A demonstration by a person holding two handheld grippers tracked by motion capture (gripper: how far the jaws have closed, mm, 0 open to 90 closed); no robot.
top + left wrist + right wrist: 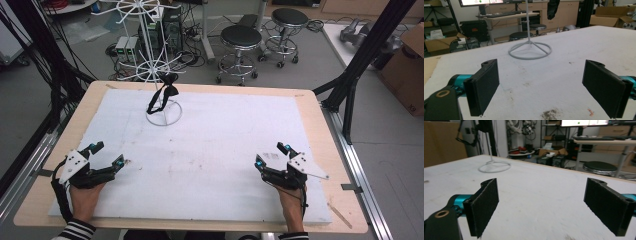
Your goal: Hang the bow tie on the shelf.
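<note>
No text, label or number is legible anywhere; the monitor (pixel 482 2) screens are too blurred to read

1. My left gripper (pixel 109 154) is black. It has a grey three-cornered plate (pixel 74 164) on top with little dark dots on it.
2. My right gripper (pixel 270 155) is black too, with its own grey plate (pixel 305 165).
3. Both have bright blue-green bits near the tips.
4. Up close, each jaw is a flat black pad with a rough face.
5. A black cable (pixel 61 194) trails from my left gripper.
6. My sleeves (pixel 76 231) have black and white stripes.
</note>
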